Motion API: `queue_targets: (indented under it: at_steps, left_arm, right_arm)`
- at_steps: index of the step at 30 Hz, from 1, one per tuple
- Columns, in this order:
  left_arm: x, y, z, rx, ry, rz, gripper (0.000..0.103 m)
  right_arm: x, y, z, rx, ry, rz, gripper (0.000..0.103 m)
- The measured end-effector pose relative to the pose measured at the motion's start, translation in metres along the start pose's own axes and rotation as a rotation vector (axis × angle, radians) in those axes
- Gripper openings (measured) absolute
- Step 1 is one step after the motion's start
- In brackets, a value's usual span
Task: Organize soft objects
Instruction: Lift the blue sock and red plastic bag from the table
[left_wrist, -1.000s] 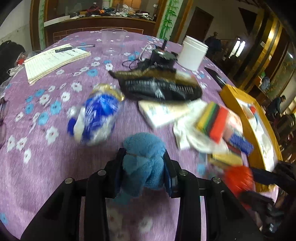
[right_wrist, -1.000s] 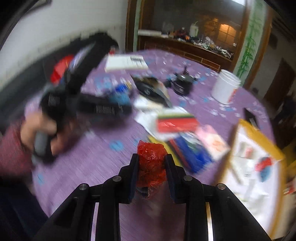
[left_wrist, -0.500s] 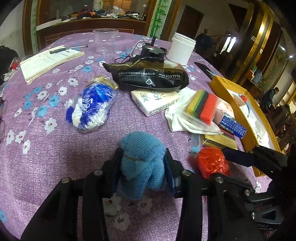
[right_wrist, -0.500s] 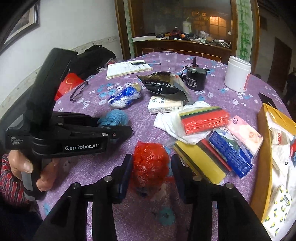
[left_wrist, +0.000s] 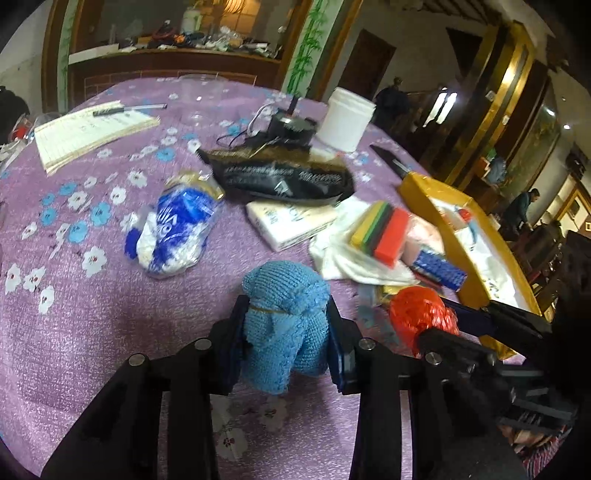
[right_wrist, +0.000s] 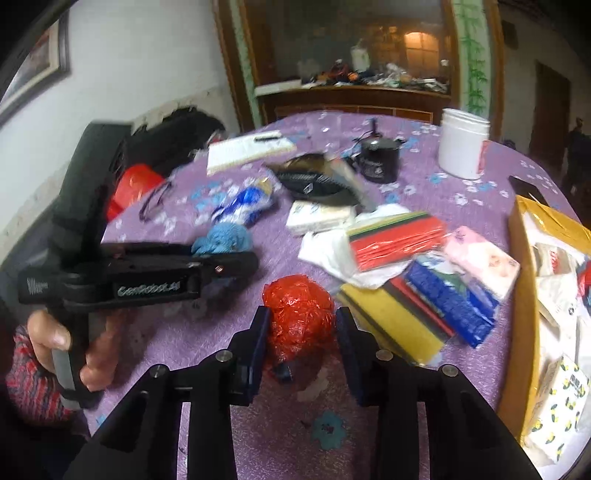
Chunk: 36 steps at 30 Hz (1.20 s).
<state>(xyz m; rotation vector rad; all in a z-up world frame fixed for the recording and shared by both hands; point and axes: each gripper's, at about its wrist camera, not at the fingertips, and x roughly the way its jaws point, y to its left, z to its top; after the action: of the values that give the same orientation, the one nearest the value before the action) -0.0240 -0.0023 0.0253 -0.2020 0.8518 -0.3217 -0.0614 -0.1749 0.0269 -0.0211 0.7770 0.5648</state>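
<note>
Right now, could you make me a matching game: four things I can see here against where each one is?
Things:
1. cloth
2. jar
3. notebook
4. sponges

Places:
A. under a pen
B. on a white bag
C. clamped in the left gripper
D. upright beside the motor

Pairs: 1-C, 2-D, 3-A, 4-B
</note>
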Motion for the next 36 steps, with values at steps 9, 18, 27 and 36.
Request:
queue_targets:
  at_steps: [9, 18, 27, 36]
  left_arm:
    - [0.002, -0.004, 0.003, 0.012, 0.005, -0.019, 0.035]
    - [0.000, -0.010, 0.002, 0.034, -0.008, -0.035, 0.035]
    - [-0.009, -0.030, -0.003, 0.084, -0.049, -0.017, 0.035]
    - [-0.007, -0.065, -0.005, 0.149, -0.071, 0.031, 0.035]
  right_arm:
    - [-0.013, -0.034, 0.001, 0.182, -0.085, 0.149, 0.037]
    - [-0.017, -0.031, 0.002, 0.177, -0.112, 0.158, 0.037]
    - [-0.029, -0.036, 0.002, 0.185, -0.171, 0.094, 0.037]
    - [-0.050, -0.043, 0.001, 0.167, -0.250, -0.080, 0.037]
